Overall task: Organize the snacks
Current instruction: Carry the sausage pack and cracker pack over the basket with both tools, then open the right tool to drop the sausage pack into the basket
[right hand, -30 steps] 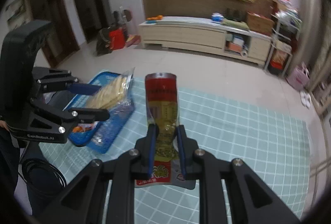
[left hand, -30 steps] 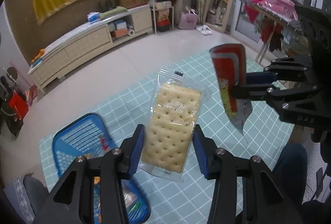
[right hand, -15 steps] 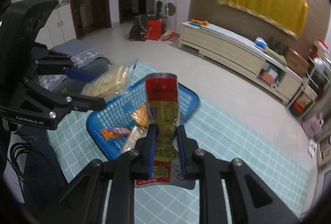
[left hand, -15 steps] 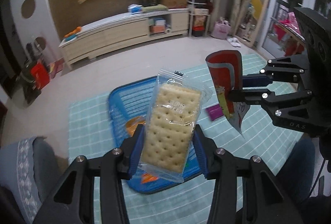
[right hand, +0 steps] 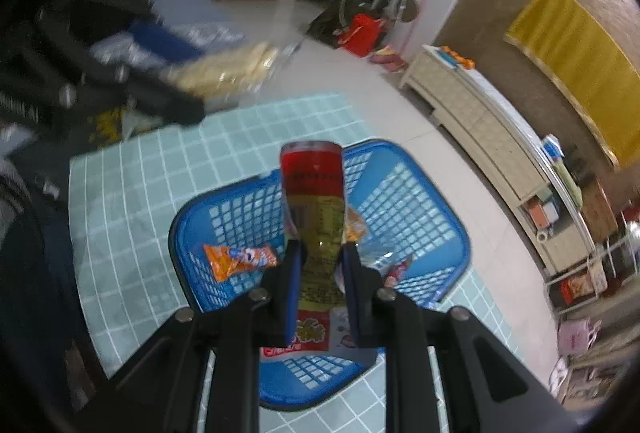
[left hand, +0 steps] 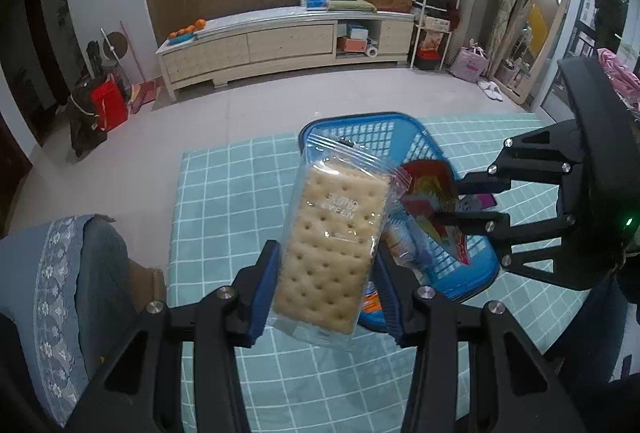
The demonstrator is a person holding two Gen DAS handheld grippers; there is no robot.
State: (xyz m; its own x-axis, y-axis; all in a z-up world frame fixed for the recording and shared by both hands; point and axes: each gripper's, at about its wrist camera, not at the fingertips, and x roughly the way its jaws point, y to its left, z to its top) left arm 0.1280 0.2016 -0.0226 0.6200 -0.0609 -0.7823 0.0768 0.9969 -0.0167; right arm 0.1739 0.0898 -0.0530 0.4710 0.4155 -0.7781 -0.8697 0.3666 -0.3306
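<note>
Blue basket (right hand: 404, 209) is sitting on the teal checked mat (left hand: 224, 201), lattice walls, rounded corners. Inside it: an orange packet (right hand: 238, 259) is lying flat toward the left side, another orange wrapper (right hand: 356, 227) is showing behind the held pouch, and a clear-and-red wrapper (right hand: 394, 265) is lying at the right. More may be hidden under the grippers; cannot tell.

Right gripper (right hand: 320, 275) is hanging over the basket's near half, its fingers pressed tight on a red and yellow snack pouch (right hand: 314, 193). The pouch is standing up out of the jaws, its red top curling over the basket's middle. From the left camera the same pouch (left hand: 430, 193) is hovering above the basket's right part.

Left gripper (left hand: 326, 287) is pinching a clear-wrapped cracker pack (left hand: 332, 237) by its long edges, jaws part way apart around it. The pack is tilted up and away, its far end overlapping the basket's near-left rim in view; it is not in the basket. In the right camera it is blurred.

Edges and room: the mat is lying wide and bare to the left of the basket. Its far edge is meeting pale floor tiles. A purple item (left hand: 486, 200) is lying on the mat just right of the basket. A blue patterned cushion (left hand: 60, 297) is sitting at the mat's near-left edge. A long low cabinet (left hand: 280, 41) is standing well beyond, along the far wall.
</note>
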